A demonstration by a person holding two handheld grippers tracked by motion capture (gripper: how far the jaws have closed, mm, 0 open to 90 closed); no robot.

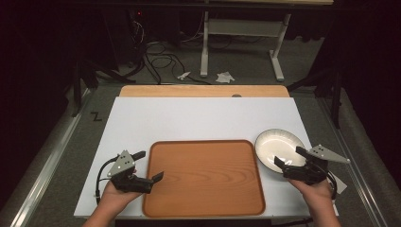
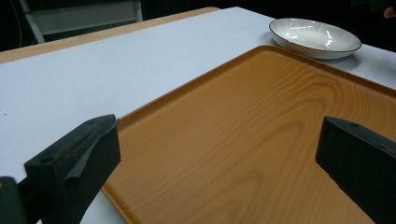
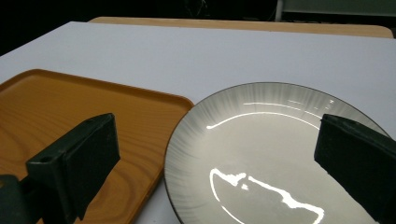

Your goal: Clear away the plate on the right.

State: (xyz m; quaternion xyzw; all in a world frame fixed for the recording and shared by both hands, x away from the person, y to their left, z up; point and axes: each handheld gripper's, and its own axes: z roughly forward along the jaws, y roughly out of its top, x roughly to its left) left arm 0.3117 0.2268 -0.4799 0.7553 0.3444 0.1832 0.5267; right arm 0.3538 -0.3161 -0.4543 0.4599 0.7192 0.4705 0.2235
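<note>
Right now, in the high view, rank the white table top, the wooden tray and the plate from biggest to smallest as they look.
1. White table top, largest.
2. Wooden tray, clearly smaller, lying on it.
3. Plate, smallest, beside the tray's right edge.

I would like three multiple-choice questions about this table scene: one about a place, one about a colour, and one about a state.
1. Where is the plate?
A. on the tray
B. on the white table, beside the right edge of the tray
C. on the floor

2. What colour is the tray?
A. wood brown
B. blue
C. black

3. How is the right gripper?
A. shut on the plate
B. shut on the tray
C. open

Answers:
1 B: the high view shows the plate resting on the white table, outside the tray rim.
2 A: orange-brown wood grain shows.
3 C: in the right gripper view its jaws stand wide apart over the plate.
</note>
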